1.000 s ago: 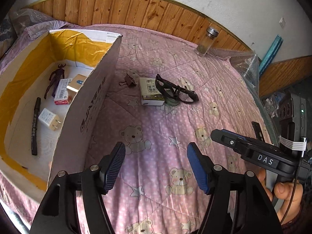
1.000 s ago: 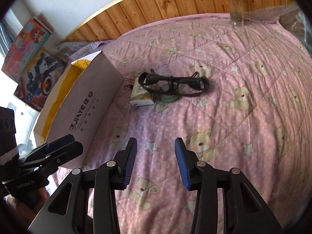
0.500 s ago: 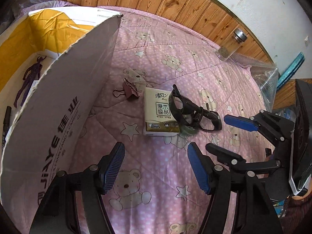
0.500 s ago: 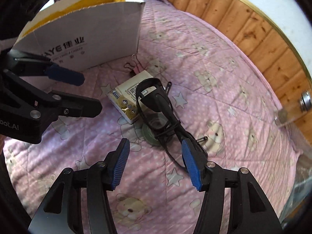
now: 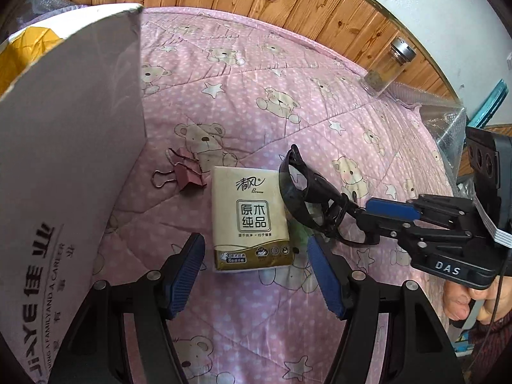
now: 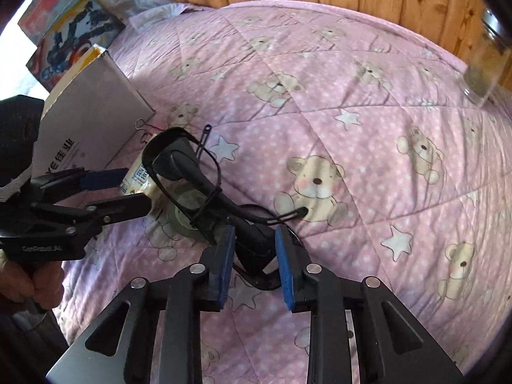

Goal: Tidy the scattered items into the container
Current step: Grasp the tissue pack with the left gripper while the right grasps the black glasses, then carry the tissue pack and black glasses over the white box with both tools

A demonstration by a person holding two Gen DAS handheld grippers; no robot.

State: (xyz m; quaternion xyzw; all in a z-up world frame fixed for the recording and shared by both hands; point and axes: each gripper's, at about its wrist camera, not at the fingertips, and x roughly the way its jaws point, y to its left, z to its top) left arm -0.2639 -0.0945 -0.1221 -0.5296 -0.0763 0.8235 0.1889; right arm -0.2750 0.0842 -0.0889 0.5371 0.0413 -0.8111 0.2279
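A beige tissue pack (image 5: 249, 220) lies on the pink bear quilt, just ahead of my open left gripper (image 5: 254, 268), whose fingers stand apart on either side of its near end. Black glasses (image 5: 307, 198) lie to its right, over a greenish tape roll (image 6: 185, 214). My right gripper (image 6: 254, 264) is shut on the folded end of the glasses (image 6: 192, 172), which still rest on the quilt. A dark red binder clip (image 5: 185, 174) lies left of the pack, beside the white cardboard box (image 5: 64, 160). The right wrist view shows the left gripper (image 6: 136, 188) at the pack (image 6: 142, 180).
The box wall (image 6: 92, 121) stands close on the left and hides the box's inside. A glass jar (image 5: 387, 67) stands at the far edge by the wooden panelling. Toy boxes (image 6: 73, 41) lean behind the box. A hand (image 5: 460, 300) holds the right gripper's handle.
Both grippers have come in lower and closer to the items. The right gripper's fingers have narrowed from wide apart onto the glasses' end. The left gripper now straddles the tissue pack's near end.
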